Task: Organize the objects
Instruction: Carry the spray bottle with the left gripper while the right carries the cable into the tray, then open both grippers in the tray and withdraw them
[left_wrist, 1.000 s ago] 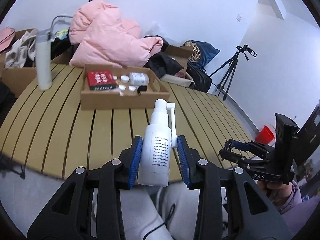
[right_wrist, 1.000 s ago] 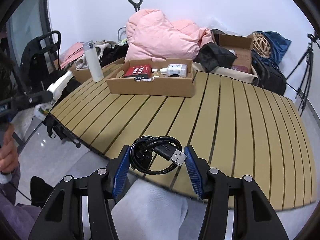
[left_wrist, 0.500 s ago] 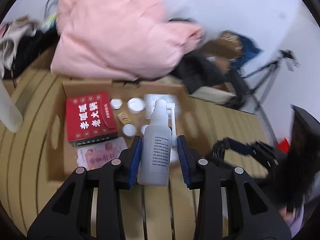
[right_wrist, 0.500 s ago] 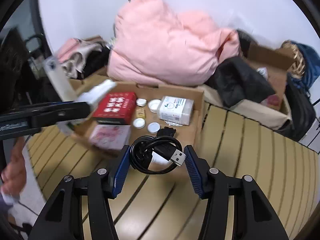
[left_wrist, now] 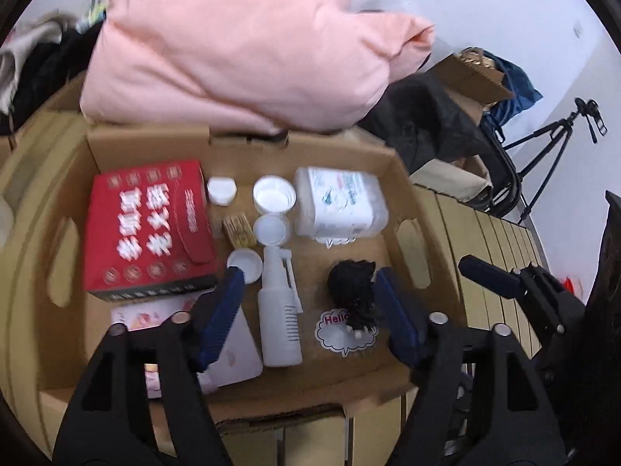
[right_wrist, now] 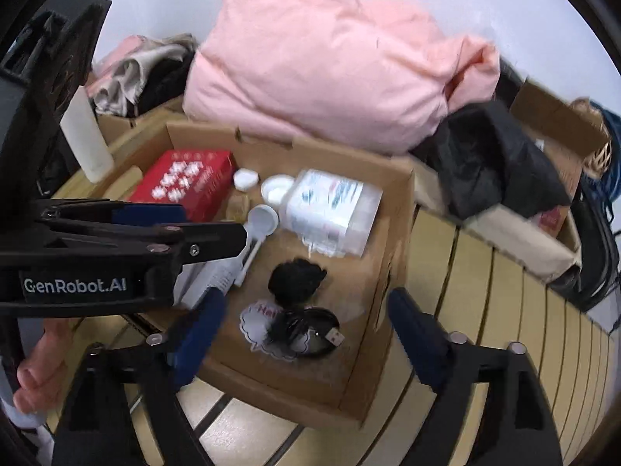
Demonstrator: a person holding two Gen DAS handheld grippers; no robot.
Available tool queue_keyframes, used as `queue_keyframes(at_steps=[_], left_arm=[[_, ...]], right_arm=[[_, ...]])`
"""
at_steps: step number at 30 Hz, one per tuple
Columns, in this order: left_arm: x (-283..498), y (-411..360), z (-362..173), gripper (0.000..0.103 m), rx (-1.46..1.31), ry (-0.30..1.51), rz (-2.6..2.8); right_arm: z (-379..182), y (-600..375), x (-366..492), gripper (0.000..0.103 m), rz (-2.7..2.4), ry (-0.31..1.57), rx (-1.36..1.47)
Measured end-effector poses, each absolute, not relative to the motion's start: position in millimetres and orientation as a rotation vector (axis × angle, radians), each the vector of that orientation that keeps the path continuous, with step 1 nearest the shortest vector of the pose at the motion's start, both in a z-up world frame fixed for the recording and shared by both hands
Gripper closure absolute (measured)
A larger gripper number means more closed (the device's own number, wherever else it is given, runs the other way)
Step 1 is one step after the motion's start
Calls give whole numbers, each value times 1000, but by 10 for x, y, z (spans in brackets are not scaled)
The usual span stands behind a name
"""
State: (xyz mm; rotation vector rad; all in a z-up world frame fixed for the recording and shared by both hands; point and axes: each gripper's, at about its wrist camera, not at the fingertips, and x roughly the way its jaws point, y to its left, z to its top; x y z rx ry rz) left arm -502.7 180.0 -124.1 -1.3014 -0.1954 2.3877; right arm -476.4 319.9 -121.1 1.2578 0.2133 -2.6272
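Right gripper [right_wrist: 302, 330] jaws wide apart over cardboard box [right_wrist: 392, 209]. Black USB cable [right_wrist: 310, 332] coiled on box floor, resting on speech-bubble sticker [right_wrist: 256, 328]. Left gripper [right_wrist: 174, 229] alongside, above spray bottle [right_wrist: 233, 268].

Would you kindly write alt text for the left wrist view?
The open left gripper hovers over a cardboard box, its fingers straddling a white spray bottle lying inside, beside a red box.
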Motion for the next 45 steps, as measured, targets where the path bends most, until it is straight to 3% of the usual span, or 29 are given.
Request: queue_keyframes(at_steps=[4, 6, 13, 15, 24, 33, 37, 45], left_arm=[[-4901, 1608, -910, 25, -1259, -190, 2444], [-4789, 1504, -763, 13, -1234, -172, 2478], [-4102, 1132, -339, 13, -1218, 77, 2609], [-3850, 978, -175, 5, -1229, 171, 2663], [-2486, 415, 536, 0, -957, 431, 2859], [-1549, 129, 569, 0, -911, 306, 2895], [-1101, 5, 375, 0, -928, 156, 2835], [-554, -55, 160, 0, -805, 113, 2876]], right_arm=[[-877, 3298, -4607, 14, -2665, 153, 1184], [-716, 3360, -4504, 14, -2687, 142, 1174], [-209, 3538, -3971, 14, -2690, 103, 1227], [-54, 3594, -3751, 14, -2683, 110, 1237], [466, 3527, -2554, 14, -2751, 332, 1167], [608, 3224, -1702, 14, -2758, 247, 1030], [477, 3007, -1077, 14, -2780, 216, 932], [52, 2742, -354, 14, -2883, -5, 816]])
